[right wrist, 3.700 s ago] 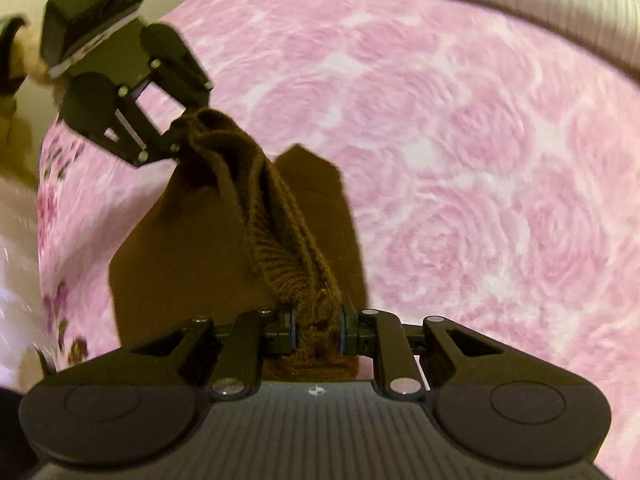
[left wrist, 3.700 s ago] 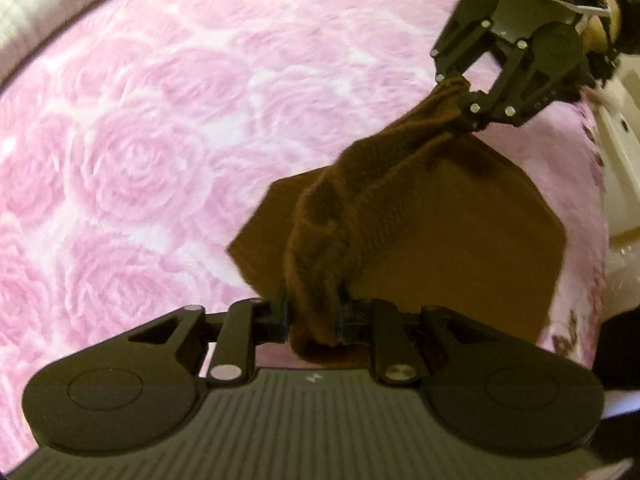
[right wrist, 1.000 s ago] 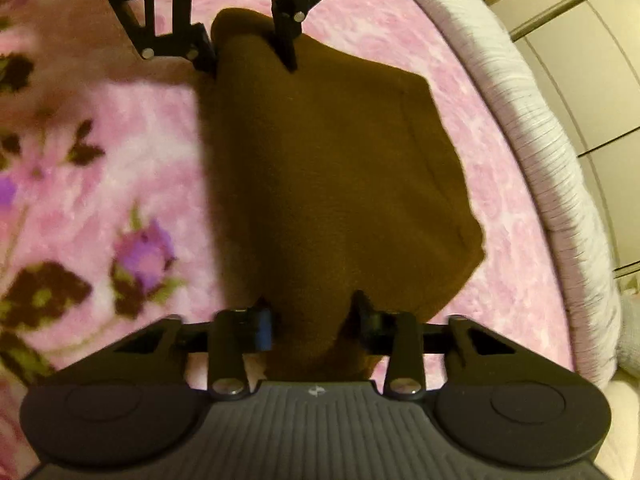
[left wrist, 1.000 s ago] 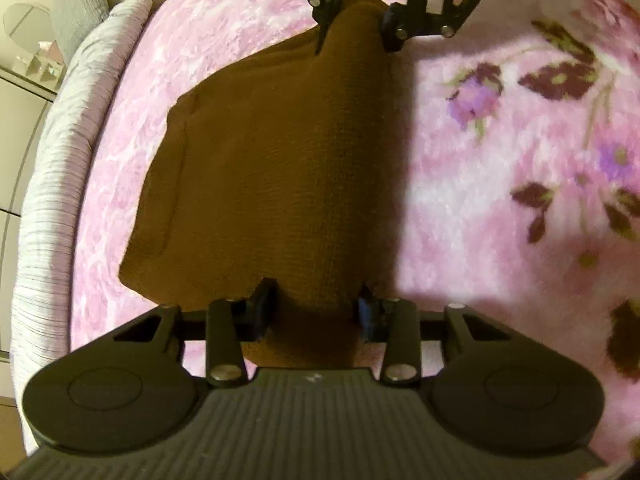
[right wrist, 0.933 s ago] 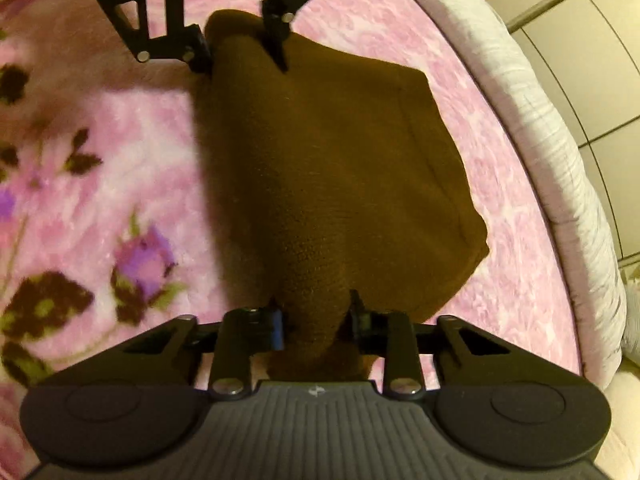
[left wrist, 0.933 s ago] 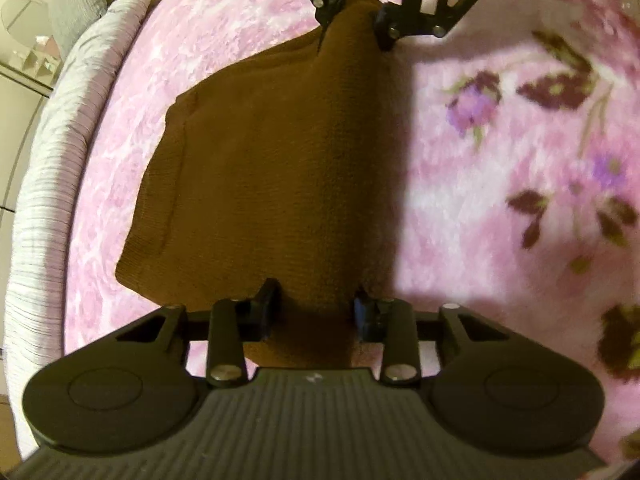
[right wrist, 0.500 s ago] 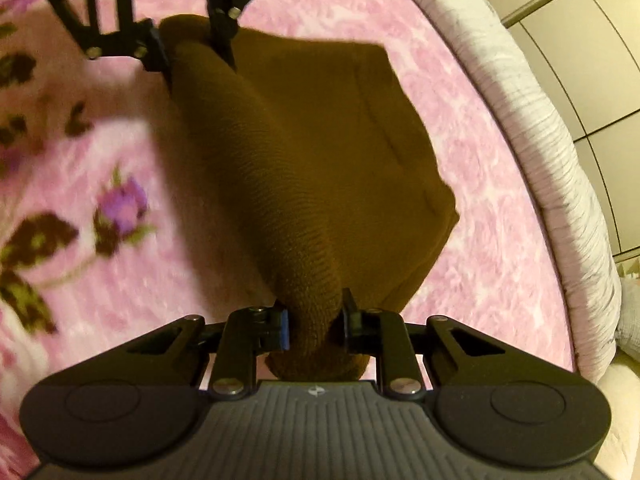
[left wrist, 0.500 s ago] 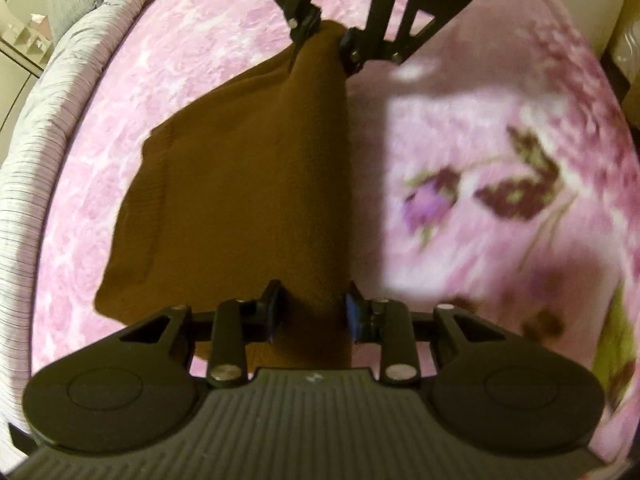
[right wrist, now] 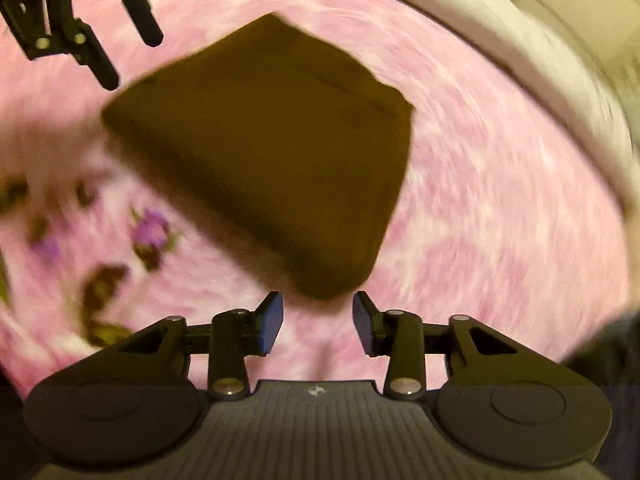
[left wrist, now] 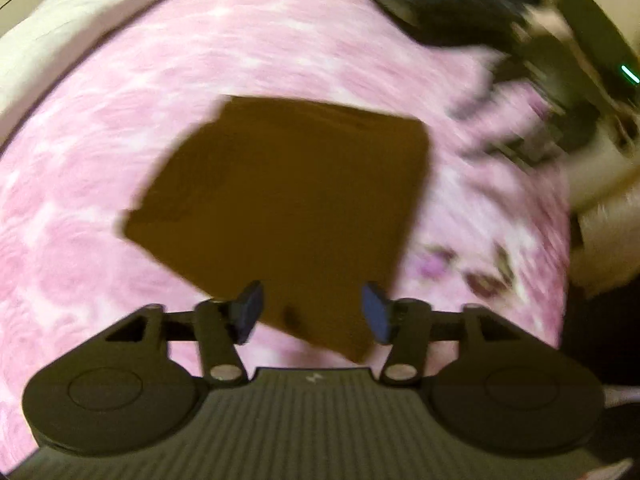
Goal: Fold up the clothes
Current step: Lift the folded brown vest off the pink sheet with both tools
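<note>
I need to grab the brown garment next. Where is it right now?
The folded brown garment lies flat on the pink blanket, centred in both wrist views just ahead of the open right gripper and left gripper, neither holding it.

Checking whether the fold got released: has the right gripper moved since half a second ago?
Yes. The right gripper has opened and backed off the brown sweater, which lies on the pink blanket.

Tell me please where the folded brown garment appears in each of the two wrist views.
Left wrist view: the brown garment fills the middle, its near corner between the open fingers of the left gripper.
Right wrist view: the garment lies centre, just beyond the open right gripper.
Shared landmark: the pink rose blanket beneath it.
</note>
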Tool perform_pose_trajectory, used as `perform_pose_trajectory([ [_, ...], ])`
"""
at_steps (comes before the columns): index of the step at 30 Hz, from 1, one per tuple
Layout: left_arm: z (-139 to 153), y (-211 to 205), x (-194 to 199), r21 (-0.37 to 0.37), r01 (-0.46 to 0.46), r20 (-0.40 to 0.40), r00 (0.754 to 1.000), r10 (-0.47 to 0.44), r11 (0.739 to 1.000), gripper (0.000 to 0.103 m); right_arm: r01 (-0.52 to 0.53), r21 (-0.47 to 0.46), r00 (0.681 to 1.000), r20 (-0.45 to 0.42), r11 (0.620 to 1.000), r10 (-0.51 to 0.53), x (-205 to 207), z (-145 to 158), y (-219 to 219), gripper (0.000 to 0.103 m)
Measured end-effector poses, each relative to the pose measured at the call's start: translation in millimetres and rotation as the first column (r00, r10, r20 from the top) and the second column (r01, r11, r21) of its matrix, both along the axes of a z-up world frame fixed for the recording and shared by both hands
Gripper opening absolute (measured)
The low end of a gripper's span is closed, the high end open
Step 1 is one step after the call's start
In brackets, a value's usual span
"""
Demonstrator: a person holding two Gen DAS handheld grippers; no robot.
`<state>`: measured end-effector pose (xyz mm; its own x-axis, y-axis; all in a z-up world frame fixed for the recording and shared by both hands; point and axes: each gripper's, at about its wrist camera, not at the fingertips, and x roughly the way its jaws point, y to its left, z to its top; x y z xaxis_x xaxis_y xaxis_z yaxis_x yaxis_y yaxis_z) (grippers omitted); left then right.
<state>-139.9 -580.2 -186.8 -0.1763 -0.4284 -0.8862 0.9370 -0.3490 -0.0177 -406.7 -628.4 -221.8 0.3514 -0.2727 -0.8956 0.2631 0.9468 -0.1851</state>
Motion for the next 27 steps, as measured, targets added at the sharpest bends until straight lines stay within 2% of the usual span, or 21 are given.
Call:
perform_pose_trajectory([
  [2, 5.8, -19.3, 23.7, -0.016, -0.058, -0.004, 0.998, 0.058, 0.998, 0.073, 0.129, 0.117, 0.989, 0.060, 0.985, -0.137, -7.2, 9.8, -9.7, 0.049],
  [3, 5.6, -31.7, 35.3, -0.013, -0.080, -0.013, 0.997, 0.080, 0.997, 0.075, 0.186, 0.194, 0.975, 0.087, 0.963, -0.206, -10.2, 12.0, -16.1, 0.052],
  [6, -6.8, -78.7, 66.5, 0.043, -0.123, -0.041, 0.991, 0.125, 0.991, 0.077, 0.292, 0.419, 0.919, 0.124, 0.859, -0.373, -13.3, 10.6, -36.7, 0.052],
  [8, -18.6, -109.7, 82.6, 0.076, -0.111, -0.068, 0.991, 0.116, 0.991, 0.079, 0.328, 0.524, 0.883, 0.125, 0.786, -0.452, -11.4, 3.3, -47.2, 0.053],
  [10, -32.1, -133.0, 95.3, 0.110, -0.087, -0.105, 0.990, 0.099, 0.990, 0.082, 0.349, 0.592, 0.852, 0.122, 0.726, -0.509, -7.0, -6.0, -53.0, 0.054],
  [12, -50.3, -156.2, 107.4, 0.160, -0.044, -0.151, 0.986, 0.068, 0.986, 0.082, 0.367, 0.654, 0.817, 0.114, 0.662, -0.565, -2.9, -15.7, -58.1, 0.059],
  [15, -80.8, -182.5, 115.8, 0.253, 0.050, -0.216, 0.976, 0.007, 0.966, 0.081, 0.403, 0.735, 0.738, 0.091, 0.545, -0.668, -2.6, -28.6, -59.0, 0.063],
  [16, -91.1, -190.1, 117.5, 0.284, 0.083, -0.238, 0.971, -0.014, 0.955, 0.077, 0.415, 0.757, 0.705, 0.082, 0.504, -0.704, -2.8, -33.1, -58.4, 0.063],
  [17, -100.3, -194.0, 115.7, 0.317, 0.127, -0.246, 0.968, -0.048, 0.940, 0.067, 0.427, 0.779, 0.668, 0.071, 0.460, -0.741, -4.1, -37.3, -57.1, 0.063],
  [18, -109.5, -197.9, 113.9, 0.348, 0.171, -0.255, 0.963, -0.082, 0.922, 0.064, 0.437, 0.793, 0.636, 0.062, 0.425, -0.769, -5.1, -40.7, -55.8, 0.063],
  [19, -114.4, -199.3, 109.9, 0.356, 0.219, -0.253, 0.958, -0.131, 0.908, 0.064, 0.447, 0.801, 0.605, 0.058, 0.399, -0.794, -6.3, -43.4, -53.9, 0.063],
  [24, -118.7, -203.8, 112.5, 0.371, 0.249, -0.306, 0.942, -0.135, 0.895, 0.066, 0.490, 0.816, 0.453, 0.061, 0.306, -0.889, -13.9, -53.5, -48.8, 0.065],
  [25, -119.6, -204.6, 113.0, 0.374, 0.255, -0.317, 0.939, -0.136, 0.892, 0.059, 0.497, 0.821, 0.419, 0.056, 0.281, -0.906, -16.3, -56.5, -48.4, 0.066],
  [26, -120.4, -205.5, 113.5, 0.376, 0.261, -0.327, 0.935, -0.136, 0.889, 0.040, 0.497, 0.830, 0.383, 0.050, 0.252, -0.922, -19.9, -59.1, -48.1, 0.066],
  [27, -121.3, -206.4, 114.0, 0.379, 0.267, -0.337, 0.931, -0.136, 0.886, 0.028, 0.496, 0.839, 0.345, 0.046, 0.223, -0.938, -22.0, -63.9, -49.2, 0.065],
])
